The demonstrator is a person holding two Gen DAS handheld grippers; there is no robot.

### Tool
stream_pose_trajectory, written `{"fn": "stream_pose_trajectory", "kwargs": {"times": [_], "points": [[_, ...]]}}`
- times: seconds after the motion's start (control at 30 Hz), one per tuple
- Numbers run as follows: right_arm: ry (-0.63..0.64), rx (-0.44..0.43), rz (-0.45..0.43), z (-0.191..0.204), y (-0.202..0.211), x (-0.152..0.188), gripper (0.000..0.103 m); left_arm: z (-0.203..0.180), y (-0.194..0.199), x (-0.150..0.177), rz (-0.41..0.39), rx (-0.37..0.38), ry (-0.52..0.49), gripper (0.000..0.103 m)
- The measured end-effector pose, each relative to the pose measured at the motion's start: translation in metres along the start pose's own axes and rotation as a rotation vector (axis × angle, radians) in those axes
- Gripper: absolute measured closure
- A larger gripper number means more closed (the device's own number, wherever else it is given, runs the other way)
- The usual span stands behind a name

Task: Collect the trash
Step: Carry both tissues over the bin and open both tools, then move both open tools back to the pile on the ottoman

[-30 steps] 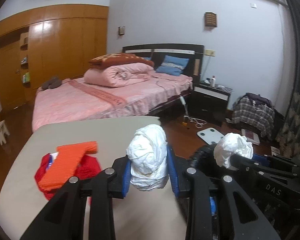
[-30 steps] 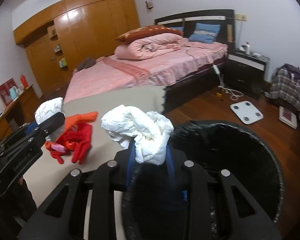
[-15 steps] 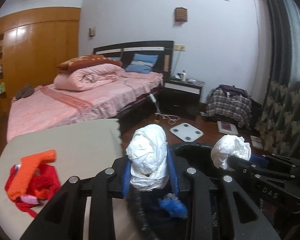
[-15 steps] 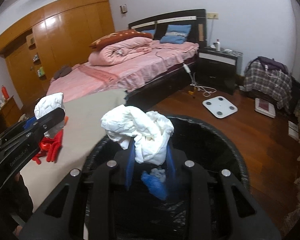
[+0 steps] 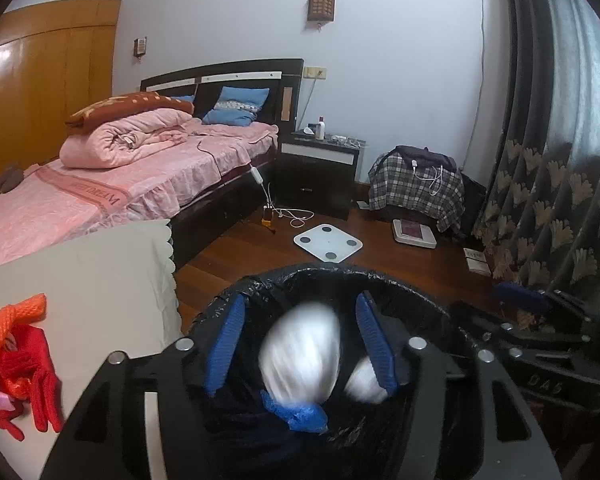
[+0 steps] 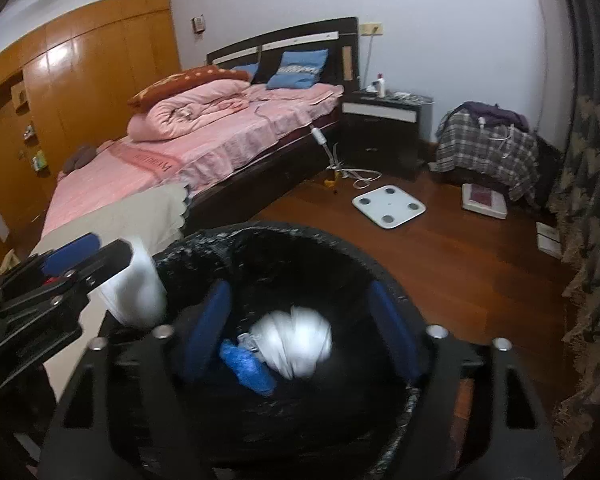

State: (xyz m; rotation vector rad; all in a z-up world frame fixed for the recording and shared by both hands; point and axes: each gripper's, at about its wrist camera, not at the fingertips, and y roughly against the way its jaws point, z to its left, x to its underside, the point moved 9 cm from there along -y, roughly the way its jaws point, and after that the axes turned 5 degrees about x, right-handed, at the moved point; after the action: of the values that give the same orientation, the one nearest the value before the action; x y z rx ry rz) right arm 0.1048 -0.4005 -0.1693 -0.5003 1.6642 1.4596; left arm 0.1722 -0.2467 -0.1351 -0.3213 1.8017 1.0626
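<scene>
We hold both grippers over the bin [image 6: 260, 240]. Left gripper [image 5: 300, 344] and right gripper [image 6: 300, 328] have just spread; the blurred wads [image 5: 300, 360] seem free, inside the bin beside blue scrap [image 6: 246, 366].

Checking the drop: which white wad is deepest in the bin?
The wad beside the blue scrap, low inside the bin; the other wad is up at the rim.
</scene>
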Motion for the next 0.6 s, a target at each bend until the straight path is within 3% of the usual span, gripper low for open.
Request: {"fn": "stream_pose_trajectory", "kwargs": {"times": [0.07,0.17,0.37,0.6], "points": [[-0.008,0.012,-0.02,-0.003,0.003,-0.004,0.011,0.008,0.007,-0.003,-0.013,-0.022,0.004,0.041],[-0.011,-0.005,-0.037,0.0,0.007,-0.008,0.008,0.021,0.021,-0.007,-0.043,-0.068,0.004,0.031],[0.02,-0.07,-0.045,0.037,0.013,-0.017,0.006,0.062,0.062,-0.006,-0.081,-0.176,0.018,0.025],[0.079,-0.181,-0.028,0.108,0.013,-0.02,0.006,0.117,0.11,0.01,-0.091,-0.316,0.062,0.024]]}}
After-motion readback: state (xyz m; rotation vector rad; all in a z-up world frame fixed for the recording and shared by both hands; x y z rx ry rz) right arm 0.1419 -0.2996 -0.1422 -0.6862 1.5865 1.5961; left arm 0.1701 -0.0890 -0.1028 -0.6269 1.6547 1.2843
